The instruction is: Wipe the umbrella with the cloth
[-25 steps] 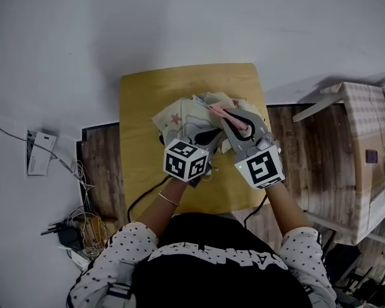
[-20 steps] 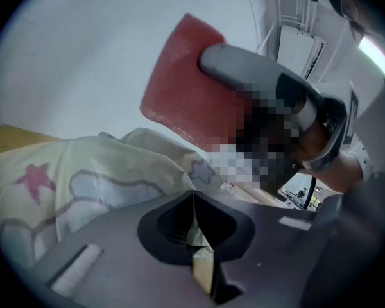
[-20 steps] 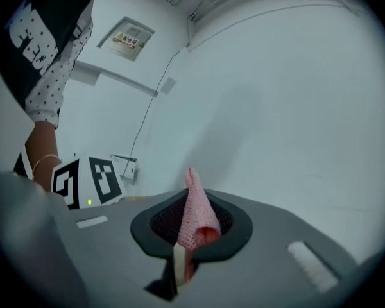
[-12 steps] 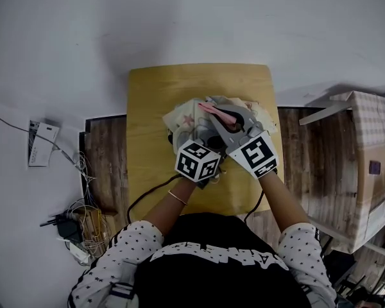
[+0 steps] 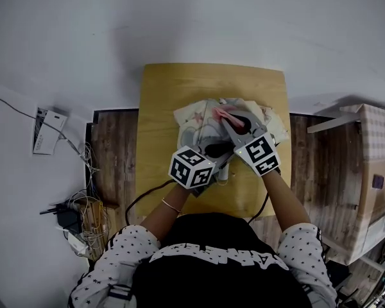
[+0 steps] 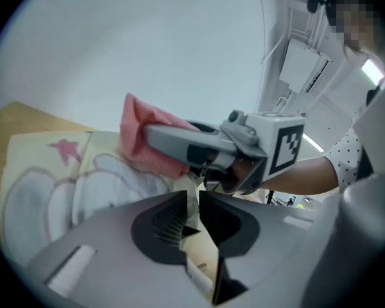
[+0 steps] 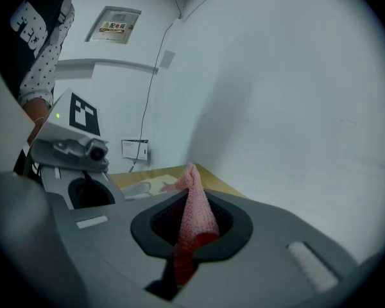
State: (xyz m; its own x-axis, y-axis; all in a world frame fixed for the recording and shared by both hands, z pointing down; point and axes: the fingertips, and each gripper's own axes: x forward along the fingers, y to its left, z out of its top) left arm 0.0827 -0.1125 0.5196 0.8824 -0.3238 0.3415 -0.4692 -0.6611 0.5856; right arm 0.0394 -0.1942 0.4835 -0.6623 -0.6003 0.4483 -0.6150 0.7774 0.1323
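A folded cream umbrella [image 5: 202, 117] with pink and grey prints lies on the yellow wooden table [image 5: 160, 101]; it also fills the left of the left gripper view [image 6: 64, 178]. My right gripper [image 5: 230, 118] is shut on a pink cloth [image 5: 219, 113] and rests low over the umbrella's middle. In its own view the cloth [image 7: 196, 213] sticks up between the pads. My left gripper [image 5: 212, 150] sits at the umbrella's near edge. Its jaws have just been opening and stand a narrow gap apart [image 6: 191, 201], with cream fabric showing in the gap. The right gripper [image 6: 155, 141] and cloth [image 6: 141, 143] lie just ahead of it.
A chequered box [image 5: 372, 165] stands on the wooden floor to the right. Cables and a power strip [image 5: 77, 223] lie at the left, with a white device [image 5: 46, 130] against the wall. A cable runs off the table's near edge [image 5: 144, 197].
My right gripper has come down onto the umbrella with the cloth. My left gripper has drawn back a little towards the person.
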